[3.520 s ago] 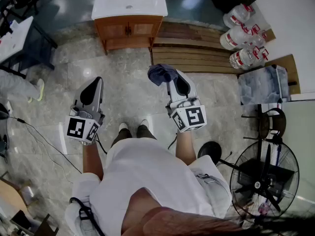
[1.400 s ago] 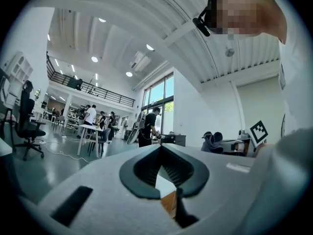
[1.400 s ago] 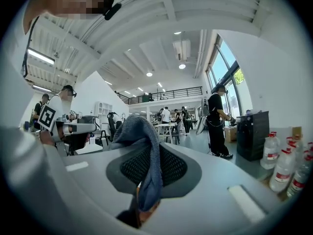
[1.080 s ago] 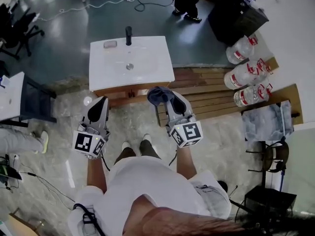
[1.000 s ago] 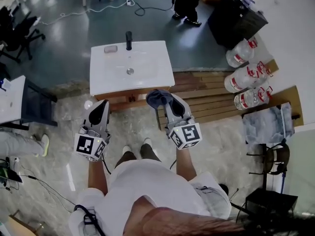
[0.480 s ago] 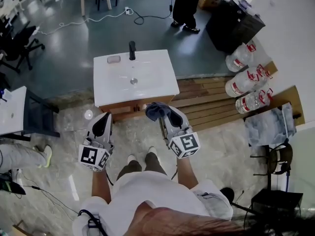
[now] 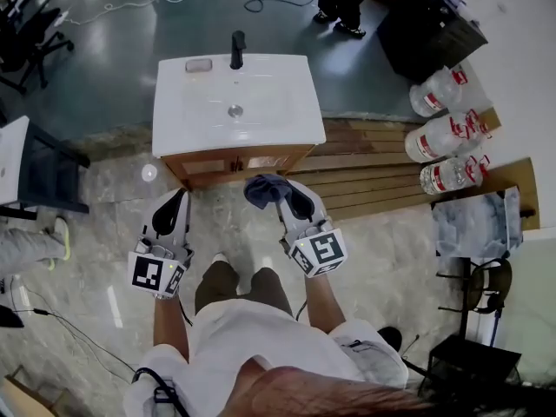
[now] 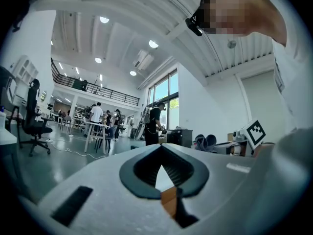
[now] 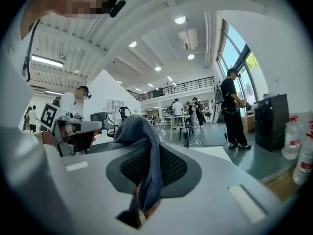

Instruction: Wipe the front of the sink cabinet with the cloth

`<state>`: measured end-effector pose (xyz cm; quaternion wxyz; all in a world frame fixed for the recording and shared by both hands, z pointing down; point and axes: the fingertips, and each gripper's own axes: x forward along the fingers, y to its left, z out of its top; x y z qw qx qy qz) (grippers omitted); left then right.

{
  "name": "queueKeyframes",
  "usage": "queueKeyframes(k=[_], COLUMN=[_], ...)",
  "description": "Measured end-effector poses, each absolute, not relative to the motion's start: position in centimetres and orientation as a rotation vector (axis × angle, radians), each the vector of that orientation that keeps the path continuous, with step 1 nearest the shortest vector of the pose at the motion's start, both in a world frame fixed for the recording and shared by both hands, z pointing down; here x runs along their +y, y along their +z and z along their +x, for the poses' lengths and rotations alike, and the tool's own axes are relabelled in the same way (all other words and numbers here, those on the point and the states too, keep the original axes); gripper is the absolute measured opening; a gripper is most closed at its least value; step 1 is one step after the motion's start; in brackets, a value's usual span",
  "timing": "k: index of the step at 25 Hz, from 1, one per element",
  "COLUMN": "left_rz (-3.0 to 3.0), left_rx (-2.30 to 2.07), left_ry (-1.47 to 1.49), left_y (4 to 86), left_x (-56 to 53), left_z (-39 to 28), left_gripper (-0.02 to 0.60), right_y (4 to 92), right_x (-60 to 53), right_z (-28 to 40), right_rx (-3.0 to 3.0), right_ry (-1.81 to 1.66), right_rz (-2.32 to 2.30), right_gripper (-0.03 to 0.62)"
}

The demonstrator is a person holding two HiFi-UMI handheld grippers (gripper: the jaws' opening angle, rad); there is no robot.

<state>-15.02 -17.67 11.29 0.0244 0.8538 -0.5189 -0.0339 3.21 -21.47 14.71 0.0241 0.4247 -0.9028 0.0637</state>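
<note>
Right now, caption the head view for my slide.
Right tongs hold a crumpled blue cloth before the white-topped wooden sink cabinet.

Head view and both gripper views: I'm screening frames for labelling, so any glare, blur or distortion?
Head view: sharp, evenly lit, bright glare spots on the glossy floor. Left gripper view: strong fisheye bending, dark rounded corners, mosaic patch at top. Right gripper view: same fisheye; the close cloth is sharp.

Soft blue cloth (image 7: 263,189), wooden sink cabinet (image 7: 234,161), glossy white basin (image 7: 234,102)
</note>
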Motion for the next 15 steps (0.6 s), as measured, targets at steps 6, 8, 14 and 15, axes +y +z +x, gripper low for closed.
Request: queueKeyframes(k=[6, 8, 14, 15], left_rz=[2.656, 2.649, 2.638, 2.634], left_rx=[-1.643, -1.658, -1.695, -1.707], left_ry=[-0.109, -0.127, -0.175, -0.188], left_y=[23.2, 28.1, 43.4, 45.8], left_x=[-17.7, -18.0, -19.1, -19.4], left_z=[-13.4, -13.3, -13.3, -13.4], left_gripper=[0.005, 0.005, 0.005, 0.005], right_y=[26.8, 31.7, 47.6, 50.2], right_x=[-21.9, -22.3, -23.2, -23.4], right_z=[3.3, 2.8, 1.4, 1.3], right_rx=[-2.83, -2.844, -2.877, -2.88], right_ry=[0.189, 0.198, 0.226, 0.23], right_rz=[1.254, 1.234, 1.185, 1.187], right_gripper=[0.058, 0.058, 0.058, 0.058])
